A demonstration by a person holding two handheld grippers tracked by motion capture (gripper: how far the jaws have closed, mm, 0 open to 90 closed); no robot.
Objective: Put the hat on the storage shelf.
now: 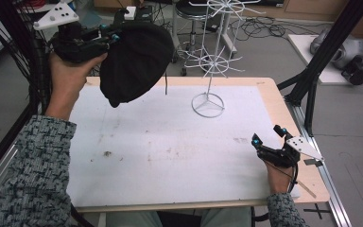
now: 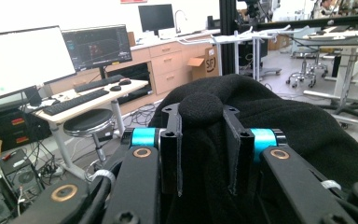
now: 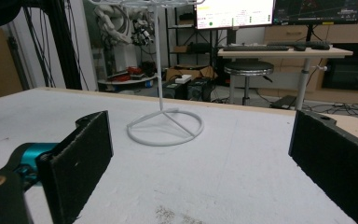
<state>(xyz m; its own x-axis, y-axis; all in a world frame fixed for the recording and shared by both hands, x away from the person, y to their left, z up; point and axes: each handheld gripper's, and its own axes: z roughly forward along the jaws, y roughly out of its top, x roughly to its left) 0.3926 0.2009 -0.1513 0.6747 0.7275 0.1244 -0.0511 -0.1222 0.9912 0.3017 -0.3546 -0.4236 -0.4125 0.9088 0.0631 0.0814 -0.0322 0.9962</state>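
A black knit hat (image 1: 134, 61) hangs in the air above the table's far left corner, held by my left gripper (image 1: 115, 35), which is shut on a fold of it. In the left gripper view the hat (image 2: 270, 121) bulges up between the two jaws of that gripper (image 2: 201, 112). A white wire rack (image 1: 214, 61) stands on its ring base (image 1: 207, 104) at the far middle of the table, to the right of the hat. My right gripper (image 1: 268, 135) rests near the table's right edge, open with nothing between its fingers (image 3: 81, 161). The rack's base (image 3: 164, 126) lies ahead of it.
The white table top (image 1: 170, 146) has a wooden border. A black frame post (image 1: 326, 52) rises at the right. Behind the table are a stool (image 1: 191, 12), cables on the floor and desks with monitors (image 2: 98, 46).
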